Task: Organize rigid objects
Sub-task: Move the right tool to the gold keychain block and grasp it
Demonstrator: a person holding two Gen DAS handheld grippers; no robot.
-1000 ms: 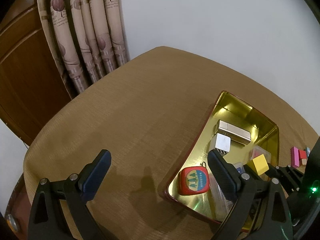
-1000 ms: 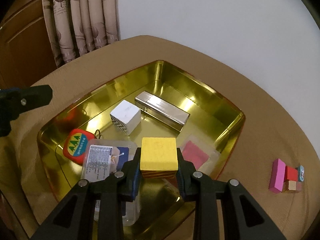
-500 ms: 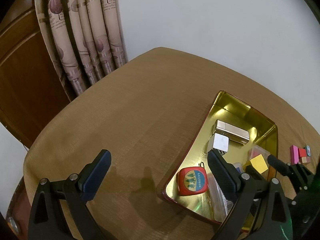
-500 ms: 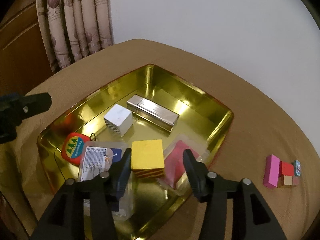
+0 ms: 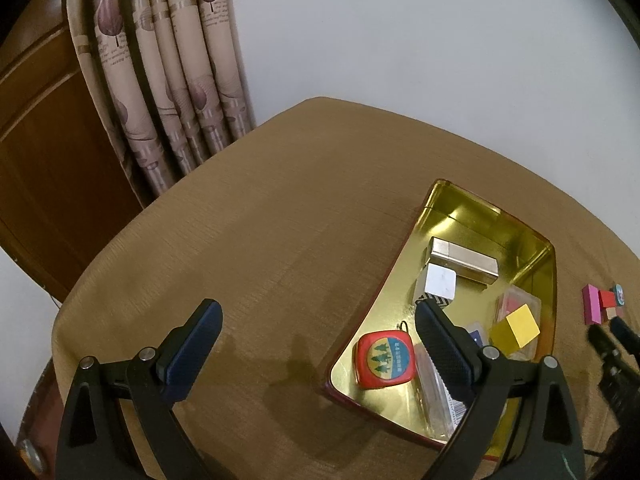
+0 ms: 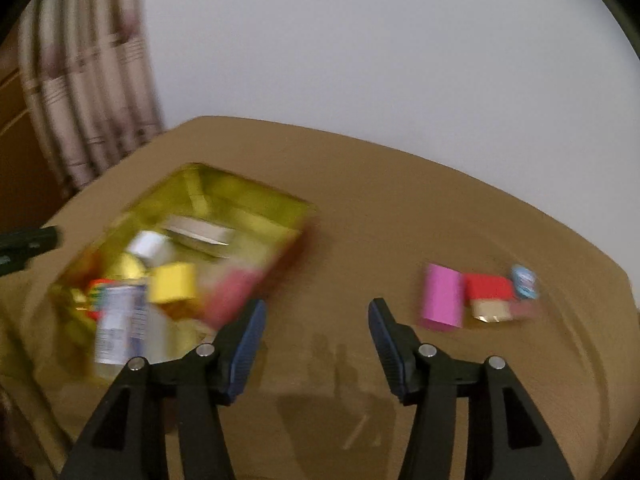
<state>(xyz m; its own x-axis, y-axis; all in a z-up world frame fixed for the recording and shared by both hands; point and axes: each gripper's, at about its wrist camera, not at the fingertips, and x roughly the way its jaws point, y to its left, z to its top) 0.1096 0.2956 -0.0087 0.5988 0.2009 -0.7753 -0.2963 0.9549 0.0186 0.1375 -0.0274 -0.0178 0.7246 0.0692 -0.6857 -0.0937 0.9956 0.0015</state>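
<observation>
A gold tin tray (image 5: 532, 232) (image 6: 240, 192) lies on the brown table. Inside it are a yellow cube (image 5: 516, 330) (image 6: 174, 282), a white cube (image 5: 438, 284), a silver bar (image 5: 464, 260), a red round-labelled tape measure (image 5: 384, 358) and clear plastic cases. My right gripper (image 6: 316, 320) is open over bare table between the tray and a cluster of blocks, nothing between its fingers. The cluster holds a pink block (image 6: 442, 296) (image 5: 590, 308), a red block (image 6: 488, 286) and a small tan piece (image 6: 490, 312). My left gripper (image 5: 316, 332) is open, empty, at the tray's left edge.
A patterned curtain (image 5: 160, 80) and a wooden door (image 5: 48, 152) stand behind the table's far left. A white wall is behind the table. The right wrist view is blurred by motion. A small blue-white round item (image 6: 524, 280) sits beside the red block.
My right gripper let go of the yellow cube, which now sits in the tray, then swung right toward the pink and red blocks. The left gripper stayed put.
</observation>
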